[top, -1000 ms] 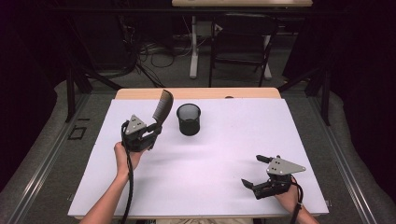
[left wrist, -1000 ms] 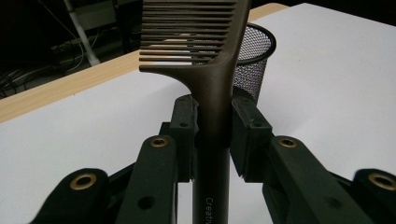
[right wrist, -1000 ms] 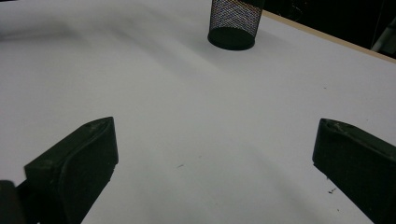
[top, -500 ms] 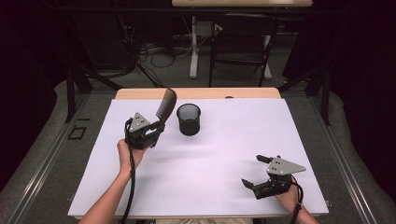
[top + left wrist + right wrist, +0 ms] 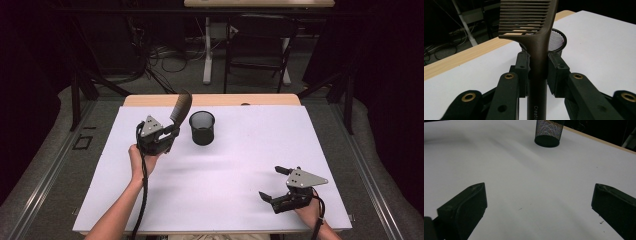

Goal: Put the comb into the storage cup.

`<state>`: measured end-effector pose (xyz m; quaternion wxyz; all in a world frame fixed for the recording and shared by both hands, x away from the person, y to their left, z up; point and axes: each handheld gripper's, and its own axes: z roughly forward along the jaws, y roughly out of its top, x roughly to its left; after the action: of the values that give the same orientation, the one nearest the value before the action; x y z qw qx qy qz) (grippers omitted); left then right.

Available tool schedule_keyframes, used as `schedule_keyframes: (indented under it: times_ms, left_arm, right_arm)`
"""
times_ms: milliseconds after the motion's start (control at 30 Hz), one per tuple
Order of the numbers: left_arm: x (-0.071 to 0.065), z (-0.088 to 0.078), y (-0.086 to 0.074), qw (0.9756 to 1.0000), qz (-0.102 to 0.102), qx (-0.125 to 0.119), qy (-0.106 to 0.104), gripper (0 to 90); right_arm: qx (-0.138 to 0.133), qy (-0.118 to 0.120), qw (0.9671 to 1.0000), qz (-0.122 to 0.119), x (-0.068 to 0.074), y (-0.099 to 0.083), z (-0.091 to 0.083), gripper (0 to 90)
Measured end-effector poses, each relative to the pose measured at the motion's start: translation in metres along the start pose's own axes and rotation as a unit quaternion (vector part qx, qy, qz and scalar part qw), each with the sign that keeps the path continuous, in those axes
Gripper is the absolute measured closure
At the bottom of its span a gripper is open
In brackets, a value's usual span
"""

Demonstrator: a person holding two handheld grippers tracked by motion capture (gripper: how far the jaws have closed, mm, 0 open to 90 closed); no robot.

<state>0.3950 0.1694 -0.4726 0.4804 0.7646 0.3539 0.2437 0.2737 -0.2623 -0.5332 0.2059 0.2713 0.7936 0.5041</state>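
High view: white table, dark room; left gripper clamping comb, right gripper seemingly agape.

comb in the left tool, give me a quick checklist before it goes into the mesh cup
1. Grip: left tool is shut on the handle of the dark brown plastic comb: ok.
2. Comb attitude: teeth end up, handle running down between the pads: ok.
3. Black wire-mesh cup upright, mouth open: ok.
4. Comb over the cup mouth: it is beside the cup in the high view: not ok.
5. Cup empty inside: cannot tell.
6. Right tool open, resting apart near the edge of the white table: ok.
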Motion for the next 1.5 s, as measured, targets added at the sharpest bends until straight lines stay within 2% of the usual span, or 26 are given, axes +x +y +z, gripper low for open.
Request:
schedule_keyframes:
  times_ms: [400,1500]
  left_arm:
    - [0.003,0.005,0.013,1.0000,0.000,-0.006,-0.002,72.6]
    - [-0.001,0.026,0.043,0.9996,0.006,-0.025,-0.005,72.6]
  right_arm:
    - [0.002,-0.001,1.0000,0.000,0.000,0.000,0.000,0.0]
    - [0.002,0.000,1.0000,0.001,0.000,0.000,0.000,0.0]
